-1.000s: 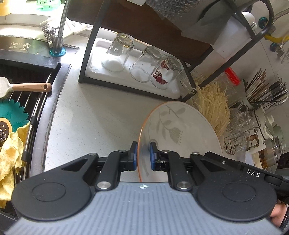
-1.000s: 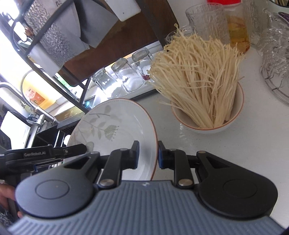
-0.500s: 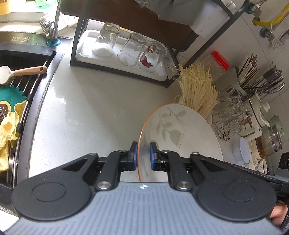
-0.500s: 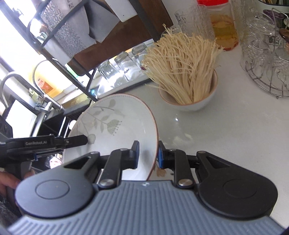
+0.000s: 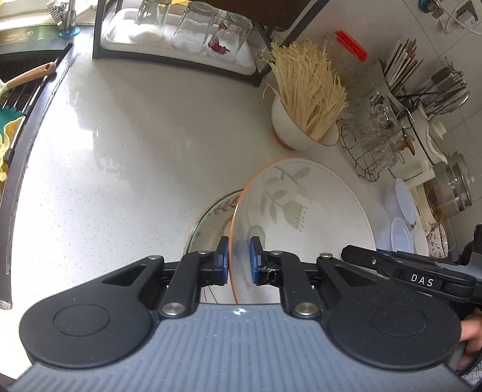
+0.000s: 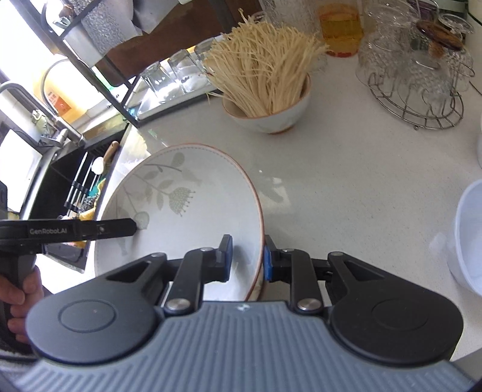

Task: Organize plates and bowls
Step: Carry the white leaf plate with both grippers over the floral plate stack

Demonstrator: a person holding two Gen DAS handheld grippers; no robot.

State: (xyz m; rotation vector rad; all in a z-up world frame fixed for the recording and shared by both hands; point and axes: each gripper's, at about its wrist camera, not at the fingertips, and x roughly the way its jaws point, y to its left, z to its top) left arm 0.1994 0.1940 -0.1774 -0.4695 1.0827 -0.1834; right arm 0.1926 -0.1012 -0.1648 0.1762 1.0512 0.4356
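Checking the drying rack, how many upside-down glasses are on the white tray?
3 glasses stand in a row on the white tray: left, middle, right. Others may hide beyond the frame.

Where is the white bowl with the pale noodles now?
In the left wrist view, the white bowl of pale noodles stands on the counter, beyond the leaf-patterned plate, beside the wire rack of glasses.

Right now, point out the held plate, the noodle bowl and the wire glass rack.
held plate (image 6: 192,199): right wrist view, leaf-patterned face.
noodle bowl (image 6: 271,119): right wrist view, outer white wall.
wire glass rack (image 6: 421,114): right wrist view, lower wire ring.
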